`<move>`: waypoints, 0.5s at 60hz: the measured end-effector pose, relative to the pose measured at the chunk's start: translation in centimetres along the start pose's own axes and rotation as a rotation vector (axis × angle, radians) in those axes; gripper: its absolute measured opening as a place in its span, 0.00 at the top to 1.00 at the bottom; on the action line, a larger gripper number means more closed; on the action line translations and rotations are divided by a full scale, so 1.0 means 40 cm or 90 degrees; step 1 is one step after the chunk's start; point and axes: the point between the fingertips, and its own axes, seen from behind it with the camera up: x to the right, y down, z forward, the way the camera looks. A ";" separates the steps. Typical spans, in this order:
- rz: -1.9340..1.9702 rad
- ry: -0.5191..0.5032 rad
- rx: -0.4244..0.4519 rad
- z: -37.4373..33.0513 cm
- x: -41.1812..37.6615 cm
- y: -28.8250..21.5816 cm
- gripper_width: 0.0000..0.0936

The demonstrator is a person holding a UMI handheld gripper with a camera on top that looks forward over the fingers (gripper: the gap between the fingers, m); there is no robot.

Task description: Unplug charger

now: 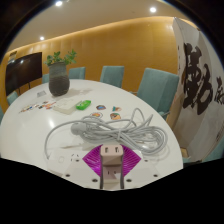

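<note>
A white charger (110,154) stands between my two fingers, its face with two slots turned toward the camera. The magenta pads (94,157) press on it from both sides, so my gripper (110,166) is shut on the charger. Its grey-white cable (112,128) lies in a loose coil on the white round table (150,105) just beyond the fingers. A white block that looks like a power strip (63,157) lies on the table just left of the fingers. I cannot tell whether the charger's prongs are in anything.
A potted plant (59,76) stands at the far left of the table, with a small green object (83,103) and papers (35,103) near it. A white banner with black lettering (196,85) stands at the right. Teal chairs (113,75) ring the far side.
</note>
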 end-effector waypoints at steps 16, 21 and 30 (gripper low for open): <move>-0.007 -0.018 0.214 -0.184 0.019 -0.397 0.81; 0.010 -0.018 0.290 -0.274 0.071 -0.556 0.81; 0.027 0.023 0.245 -0.246 0.231 -0.525 0.80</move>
